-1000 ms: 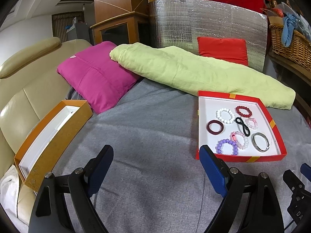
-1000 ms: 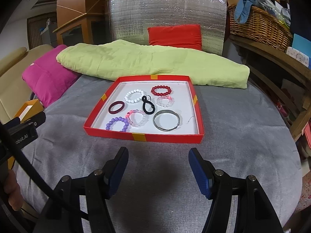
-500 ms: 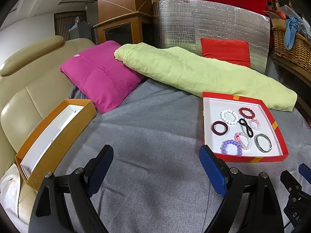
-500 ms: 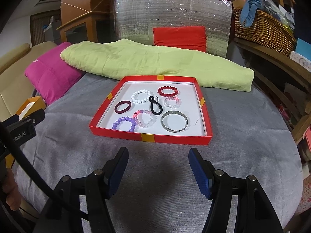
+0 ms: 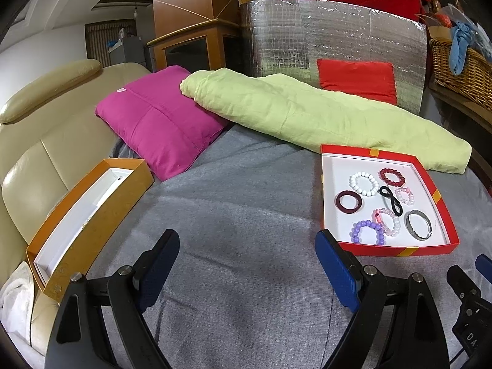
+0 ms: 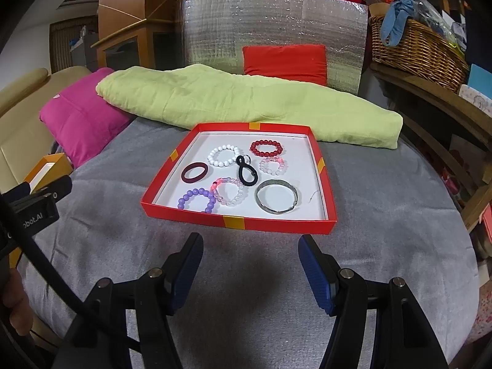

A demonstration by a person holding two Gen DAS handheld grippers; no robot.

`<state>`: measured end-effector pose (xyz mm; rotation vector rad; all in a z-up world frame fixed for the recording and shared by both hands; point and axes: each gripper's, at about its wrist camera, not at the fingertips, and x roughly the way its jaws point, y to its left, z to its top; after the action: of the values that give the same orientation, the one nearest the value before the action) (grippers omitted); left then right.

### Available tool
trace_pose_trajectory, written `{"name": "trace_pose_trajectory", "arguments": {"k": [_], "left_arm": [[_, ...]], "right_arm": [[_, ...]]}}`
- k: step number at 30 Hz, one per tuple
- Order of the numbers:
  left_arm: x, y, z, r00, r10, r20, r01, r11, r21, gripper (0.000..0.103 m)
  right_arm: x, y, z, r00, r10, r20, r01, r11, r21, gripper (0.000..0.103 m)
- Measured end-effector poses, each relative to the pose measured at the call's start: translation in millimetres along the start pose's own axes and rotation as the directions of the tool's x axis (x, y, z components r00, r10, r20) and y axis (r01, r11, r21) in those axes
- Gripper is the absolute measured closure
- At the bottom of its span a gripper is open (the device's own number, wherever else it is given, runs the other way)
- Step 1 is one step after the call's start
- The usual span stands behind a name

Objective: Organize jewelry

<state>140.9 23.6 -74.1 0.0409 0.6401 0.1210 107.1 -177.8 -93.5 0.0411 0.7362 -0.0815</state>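
Observation:
A red tray (image 6: 236,222) (image 5: 396,249) with a white floor lies on the grey bed cover. It holds several bracelets: a purple bead one (image 6: 196,200), a white bead one (image 6: 224,155), a red bead one (image 6: 266,148), a silver bangle (image 6: 277,198), a dark maroon ring (image 6: 194,172) and a black loop (image 6: 247,170). My right gripper (image 6: 250,266) is open and empty just before the tray's near wall. My left gripper (image 5: 247,264) is open and empty over the bare cover, left of the tray. An open orange box (image 5: 83,218) with a white lining lies at the far left.
A pink cushion (image 5: 160,120), a rolled green blanket (image 6: 246,104) and a red cushion (image 6: 284,61) against a silver panel lie behind the tray. A beige sofa (image 5: 40,141) is on the left, a wicker basket (image 6: 415,46) on a wooden shelf on the right.
Both grippers have moved forward and a little up, so the tray looks nearer and larger. Both stay open and empty.

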Motion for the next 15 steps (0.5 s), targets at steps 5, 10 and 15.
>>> {"name": "trace_pose_trajectory", "arguments": {"k": [5, 10, 15], "left_arm": [[-0.5, -3.3, 0.1, 1.0, -0.001, 0.002, 0.001, 1.0, 0.001, 0.013], [-0.3, -3.2, 0.1, 1.0, 0.001, 0.0, -0.001, 1.0, 0.0, 0.013], [0.3, -1.2, 0.8, 1.0, 0.0, -0.002, 0.0, 1.0, -0.006, 0.013]], "right_arm": [[-0.9, -4.8, 0.8, 1.0, 0.003, 0.001, -0.003, 1.0, 0.009, 0.035], [-1.6, -3.9, 0.7, 1.0, 0.005, 0.004, -0.005, 1.0, 0.0, 0.035], [0.5, -4.3, 0.2, 1.0, 0.007, -0.005, -0.007, 1.0, 0.004, 0.035]]}}
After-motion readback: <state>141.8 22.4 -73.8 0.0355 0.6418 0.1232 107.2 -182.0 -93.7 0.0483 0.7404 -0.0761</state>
